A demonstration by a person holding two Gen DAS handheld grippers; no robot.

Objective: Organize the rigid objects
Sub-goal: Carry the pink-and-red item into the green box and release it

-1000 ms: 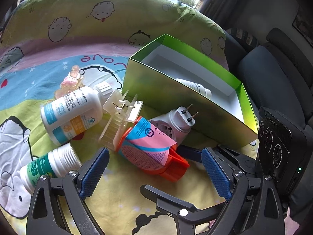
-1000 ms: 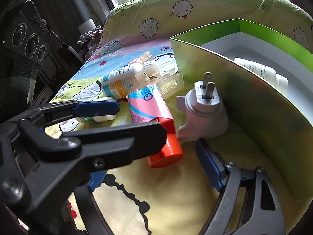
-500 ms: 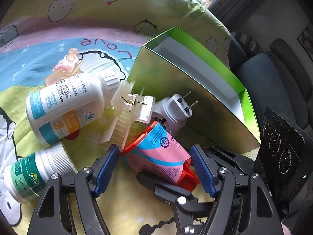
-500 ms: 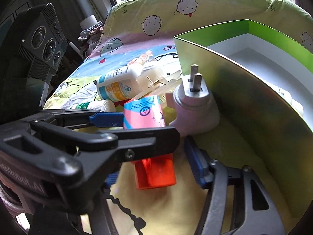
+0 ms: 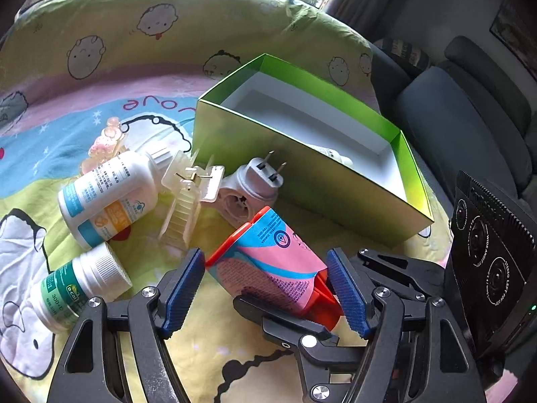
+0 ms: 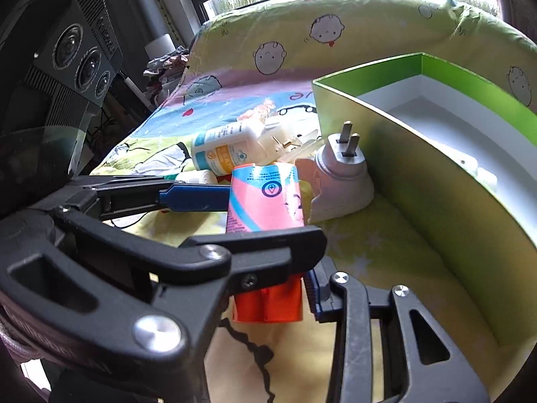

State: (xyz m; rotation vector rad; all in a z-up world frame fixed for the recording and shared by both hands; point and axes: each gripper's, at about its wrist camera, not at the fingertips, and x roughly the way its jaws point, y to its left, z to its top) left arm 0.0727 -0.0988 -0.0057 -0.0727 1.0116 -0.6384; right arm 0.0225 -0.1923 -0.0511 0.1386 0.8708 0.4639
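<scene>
Cartoon bedspread [image 5: 235, 53]: left gripper [image 5: 268, 288] fingers straddle pink tube [image 5: 268, 262], gaps remaining; right gripper [image 6: 268, 252] unclear; plug [image 5: 255, 184], box [image 5: 335, 188] beyond.

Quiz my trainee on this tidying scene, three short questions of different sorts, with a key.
1. True or false: the green box holds nothing.
2. What lies between the pads of the left hand-held gripper? A) a spoon B) the pink tube C) a cup
3. How many prongs stick out of the white plug?

Key: 1. False, a white bottle lies inside. 2. B. 3. Two.
</scene>
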